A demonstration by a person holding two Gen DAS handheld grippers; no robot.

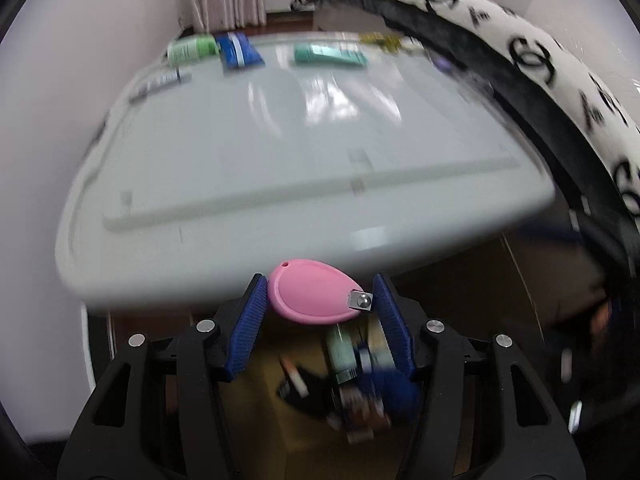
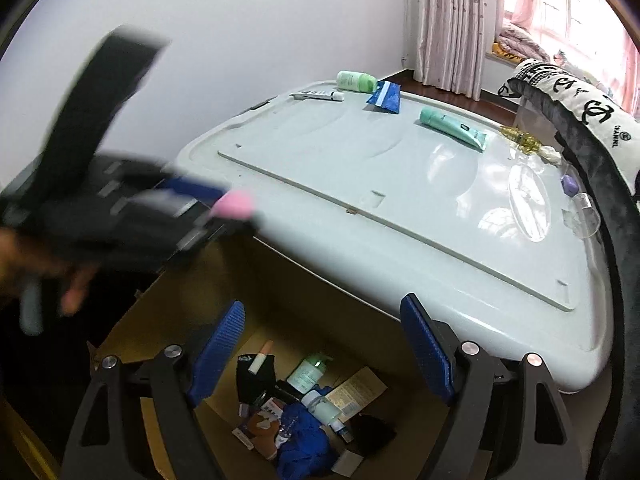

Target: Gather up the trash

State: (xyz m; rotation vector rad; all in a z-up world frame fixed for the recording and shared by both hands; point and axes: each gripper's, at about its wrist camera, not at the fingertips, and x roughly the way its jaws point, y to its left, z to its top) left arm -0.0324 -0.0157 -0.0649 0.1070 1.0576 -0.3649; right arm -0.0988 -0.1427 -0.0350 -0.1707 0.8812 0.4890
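My left gripper (image 1: pixel 320 300) is shut on a pink oval tag with a small metal clip (image 1: pixel 312 298), held between its blue pads at the near edge of the grey lid (image 1: pixel 280 152), above a cardboard box (image 1: pixel 256 396). From the right wrist the left gripper (image 2: pixel 224 208) is a blurred shape with the pink tag (image 2: pixel 236 204) at its tip. My right gripper (image 2: pixel 320 344) stands open and empty over the cardboard box (image 2: pixel 280 280), which holds several discarded items (image 2: pixel 304 408). On the lid lie a green bottle (image 2: pixel 356 81), a blue packet (image 2: pixel 386 97), a teal tube (image 2: pixel 452 126) and a white tube (image 2: pixel 318 96).
A gold wrapper (image 2: pixel 524 140), a purple cap (image 2: pixel 570 184) and clear plastic pieces (image 2: pixel 584 216) lie at the lid's right side. A black and white patterned cushion (image 2: pixel 588 112) borders the right edge. A white wall (image 2: pixel 240 40) stands behind, and pink curtains (image 2: pixel 452 24) hang beyond.
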